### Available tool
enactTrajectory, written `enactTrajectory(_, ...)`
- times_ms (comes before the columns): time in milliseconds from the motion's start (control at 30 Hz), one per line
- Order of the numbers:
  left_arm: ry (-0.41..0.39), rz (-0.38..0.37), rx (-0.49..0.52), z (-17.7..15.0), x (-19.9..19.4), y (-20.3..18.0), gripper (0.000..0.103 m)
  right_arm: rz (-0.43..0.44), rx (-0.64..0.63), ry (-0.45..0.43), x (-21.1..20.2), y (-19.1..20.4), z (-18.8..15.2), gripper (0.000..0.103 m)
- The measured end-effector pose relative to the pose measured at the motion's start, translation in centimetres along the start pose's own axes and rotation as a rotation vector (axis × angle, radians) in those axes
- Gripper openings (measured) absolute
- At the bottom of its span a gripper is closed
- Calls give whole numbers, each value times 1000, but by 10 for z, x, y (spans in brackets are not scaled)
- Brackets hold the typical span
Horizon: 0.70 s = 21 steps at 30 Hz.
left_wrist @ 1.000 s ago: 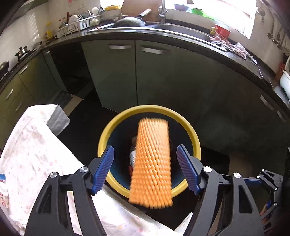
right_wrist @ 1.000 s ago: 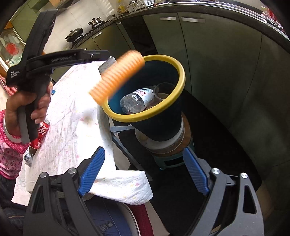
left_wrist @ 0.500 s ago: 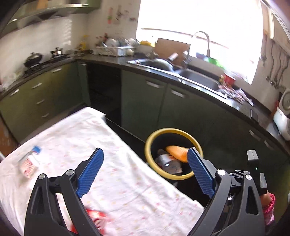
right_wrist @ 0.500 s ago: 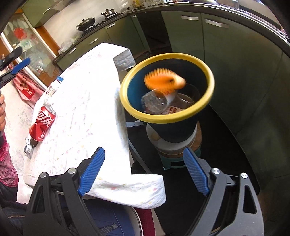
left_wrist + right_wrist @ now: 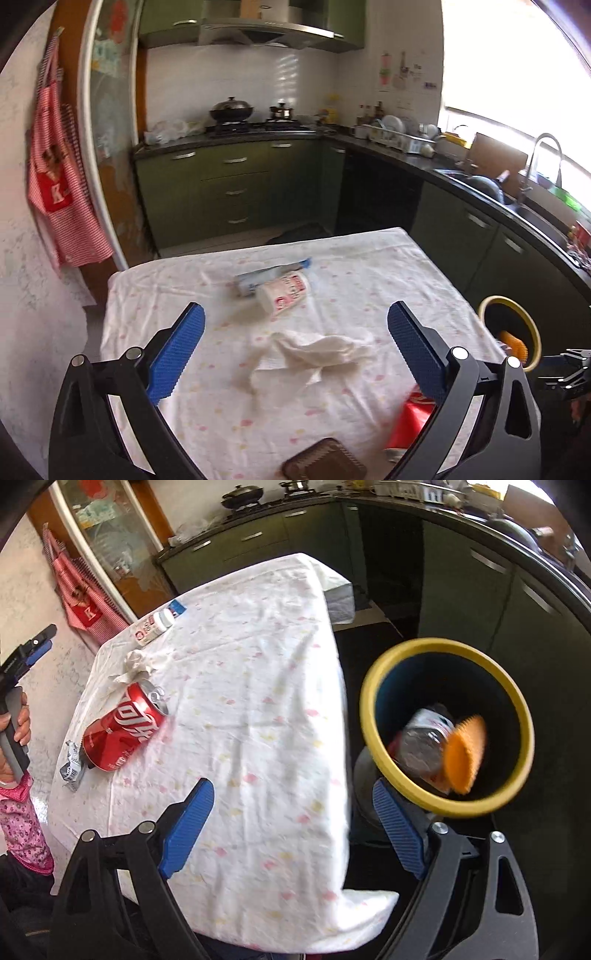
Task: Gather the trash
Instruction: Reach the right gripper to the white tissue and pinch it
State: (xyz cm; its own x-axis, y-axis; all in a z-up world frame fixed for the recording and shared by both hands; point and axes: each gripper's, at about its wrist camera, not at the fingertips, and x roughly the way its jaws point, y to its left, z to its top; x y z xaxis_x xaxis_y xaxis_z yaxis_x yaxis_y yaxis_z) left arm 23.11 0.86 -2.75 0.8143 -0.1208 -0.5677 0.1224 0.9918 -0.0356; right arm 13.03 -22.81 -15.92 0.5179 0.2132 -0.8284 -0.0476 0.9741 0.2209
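My left gripper (image 5: 294,309) hangs over the white-clothed table (image 5: 369,258), its jaws opening with nothing held between them. Beyond its fingers lie a crumpled tissue (image 5: 314,350), a small white bottle with a red label (image 5: 284,297) and a blue-and-white wrapper (image 5: 269,276). A red cola can (image 5: 122,734) lies on its side near the tissue (image 5: 135,664). The yellow-rimmed bin (image 5: 371,720) beside the table holds an orange brush (image 5: 463,757) and a clear plastic bottle (image 5: 424,738). My right gripper (image 5: 292,786) is open and empty over the table's near corner.
A silver wrapper (image 5: 72,770) lies by the can, and a brown object (image 5: 325,461) sits at the table's near edge. Green kitchen cabinets (image 5: 236,192) and a dark counter with a sink (image 5: 480,184) ring the table. A person's hand (image 5: 18,720) holds the left gripper.
The orange brush left the left gripper and fell into the bin. The left gripper swung from above the bin to over the table, jaws widening. The right gripper shifted toward the table.
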Motion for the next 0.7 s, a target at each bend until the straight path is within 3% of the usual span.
enactTrajectory(100,13,75,-24,-18,13,37,98,52,-86,6,15,38,30,83)
enactTrajectory(300,38,95,-92,-50,40,82,98,122,-289,19,43,115,89,83)
enactTrajectory(567,41,85,-166,-66,52,101,98,216,-429,146,116,192,155,83)
enactTrajectory(700,40,103,-172,-69,54,102,98,221,-470,227,157,226,165,75)
